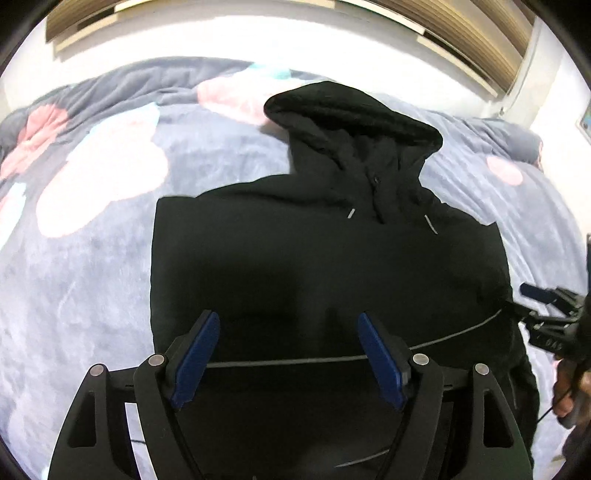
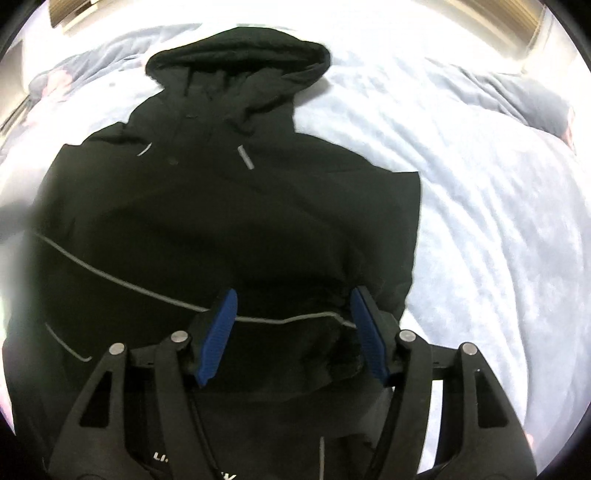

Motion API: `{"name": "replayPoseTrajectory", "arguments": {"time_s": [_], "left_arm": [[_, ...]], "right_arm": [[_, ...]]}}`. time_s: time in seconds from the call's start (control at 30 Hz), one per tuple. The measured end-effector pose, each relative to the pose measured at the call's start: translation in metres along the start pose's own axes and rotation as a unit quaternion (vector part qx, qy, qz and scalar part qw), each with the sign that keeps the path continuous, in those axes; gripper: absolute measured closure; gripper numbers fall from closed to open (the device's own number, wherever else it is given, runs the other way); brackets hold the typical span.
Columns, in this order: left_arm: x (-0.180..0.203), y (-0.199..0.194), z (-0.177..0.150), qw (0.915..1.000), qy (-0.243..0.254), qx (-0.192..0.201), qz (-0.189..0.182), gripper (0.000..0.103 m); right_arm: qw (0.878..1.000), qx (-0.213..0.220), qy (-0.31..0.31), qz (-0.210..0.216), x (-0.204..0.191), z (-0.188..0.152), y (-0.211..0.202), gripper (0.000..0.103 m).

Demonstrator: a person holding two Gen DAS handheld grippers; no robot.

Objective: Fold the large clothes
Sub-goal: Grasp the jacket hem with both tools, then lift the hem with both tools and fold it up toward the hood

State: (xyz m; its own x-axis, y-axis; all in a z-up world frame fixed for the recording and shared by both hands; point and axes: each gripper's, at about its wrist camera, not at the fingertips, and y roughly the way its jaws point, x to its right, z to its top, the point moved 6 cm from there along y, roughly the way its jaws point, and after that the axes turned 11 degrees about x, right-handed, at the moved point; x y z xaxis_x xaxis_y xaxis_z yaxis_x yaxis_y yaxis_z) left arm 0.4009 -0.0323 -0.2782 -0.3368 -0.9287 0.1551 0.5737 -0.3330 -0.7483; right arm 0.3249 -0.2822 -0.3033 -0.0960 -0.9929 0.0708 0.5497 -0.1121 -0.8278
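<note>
A black hooded jacket (image 1: 325,258) lies flat on the bed, hood (image 1: 351,114) pointing away, sleeves folded in over the body. A thin grey stripe (image 1: 303,361) crosses its lower part. My left gripper (image 1: 288,325) is open and empty above the jacket's lower left part. My right gripper (image 2: 293,304) is open and empty above the jacket (image 2: 229,221) near its lower right edge; it also shows at the right edge of the left wrist view (image 1: 546,306). The hood (image 2: 240,55) lies at the far end.
The bed is covered by a grey-blue fleece blanket (image 1: 92,277) with pink and white flower prints, seen pale in the right wrist view (image 2: 498,240). A wooden headboard (image 1: 461,33) runs along the far side. A rumpled pillow or blanket fold (image 2: 524,99) lies far right.
</note>
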Motion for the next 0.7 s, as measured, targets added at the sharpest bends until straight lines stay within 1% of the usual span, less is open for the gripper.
{"name": "replayPoseTrajectory", "arguments": {"time_s": [0.03,0.07,0.1,0.13,0.17,0.23,0.27,0.3,0.33,0.4,0.47,0.57,0.6,0.67,0.7], "left_arm": [[-0.007,0.008,-0.008,0.9998,-0.006,-0.014,0.009,0.024],[-0.018,0.021,-0.022,0.9987,-0.018,-0.041,0.022,0.024],[-0.022,0.033,-0.032,0.9978,-0.024,-0.057,0.024,0.025],[-0.024,0.04,-0.039,0.9981,-0.011,-0.053,0.029,0.024],[-0.021,0.04,-0.039,0.9983,0.003,-0.047,0.034,0.024],[-0.012,0.035,-0.033,0.9971,0.031,-0.051,0.047,0.024],[-0.008,0.029,-0.026,0.9973,0.038,-0.051,0.038,0.023],[-0.003,0.022,-0.017,0.9981,0.037,-0.045,0.019,0.024],[0.002,0.012,-0.002,0.9991,0.031,-0.03,-0.009,0.024],[0.006,0.001,0.028,0.9992,0.024,0.001,-0.032,0.024],[0.005,0.006,0.065,0.999,0.026,0.019,-0.032,0.024],[-0.004,0.033,0.108,0.9987,0.031,0.039,-0.009,0.024],[-0.009,0.047,0.124,0.9988,0.022,0.044,-0.005,0.024],[-0.021,0.079,0.151,0.9986,-0.005,0.052,-0.01,0.024],[-0.024,0.091,0.161,0.9984,-0.015,0.055,-0.007,0.024]], "right_arm": [[1.0,-0.013,-0.006,-0.007,0.0,-0.007,0.008,0.043],[0.999,-0.033,-0.011,-0.02,0.003,-0.017,0.019,0.042],[0.998,-0.052,-0.014,-0.029,-0.003,-0.025,0.033,0.041],[0.998,-0.055,-0.009,-0.021,-0.006,-0.032,0.038,0.04],[0.998,-0.052,-0.006,-0.02,-0.008,-0.03,0.041,0.04],[0.998,-0.06,-0.009,-0.021,-0.008,-0.024,0.042,0.04],[0.998,-0.063,-0.01,-0.019,-0.007,-0.017,0.037,0.043],[0.998,-0.064,-0.008,-0.009,-0.006,-0.01,0.029,0.048],[0.998,-0.058,-0.004,0.007,-0.006,0.0,0.022,0.049],[0.999,-0.032,0.0,0.027,-0.003,0.024,0.008,0.049],[1.0,-0.007,-0.004,0.023,0.0,0.055,0.005,0.049],[0.999,0.036,0.005,0.016,0.013,0.114,0.021,0.049],[0.999,0.05,0.013,0.013,0.022,0.135,0.029,0.049],[0.997,0.069,0.041,0.012,0.028,0.169,0.049,0.048],[0.995,0.072,0.059,0.019,0.031,0.176,0.052,0.048]]}}
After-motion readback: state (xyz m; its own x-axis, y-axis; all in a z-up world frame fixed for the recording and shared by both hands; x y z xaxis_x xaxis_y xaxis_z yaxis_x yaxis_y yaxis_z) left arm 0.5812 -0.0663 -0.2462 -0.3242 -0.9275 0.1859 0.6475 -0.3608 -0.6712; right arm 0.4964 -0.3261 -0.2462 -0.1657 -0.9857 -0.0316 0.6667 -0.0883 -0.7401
